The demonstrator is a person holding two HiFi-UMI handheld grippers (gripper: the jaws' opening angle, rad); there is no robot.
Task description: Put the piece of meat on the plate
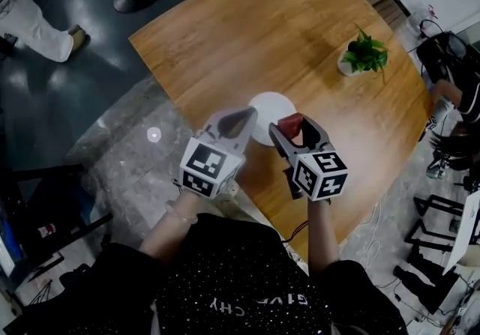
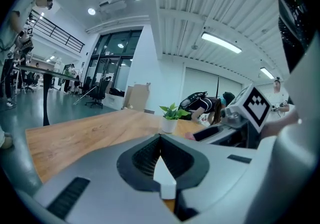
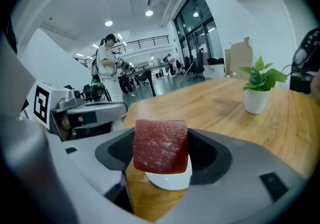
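Observation:
My right gripper (image 1: 291,127) (image 3: 161,149) is shut on a dark red block of meat (image 3: 160,146) (image 1: 292,124). It holds the meat just above the right edge of a small white plate (image 1: 268,117) on the wooden table; the plate (image 3: 170,179) shows under the meat in the right gripper view. My left gripper (image 1: 241,121) (image 2: 160,143) is shut with nothing in it, its tips over the plate's left edge. In the left gripper view a sliver of the white plate (image 2: 165,180) shows below the tips, and the right gripper (image 2: 220,130) sits at the right.
A small potted plant (image 1: 362,55) (image 2: 170,117) (image 3: 257,90) stands at the far right of the round wooden table (image 1: 285,41). A person stands off the table's far left (image 1: 34,22), another crouches at the right (image 1: 457,101). Black stands and cables crowd the floor at the right.

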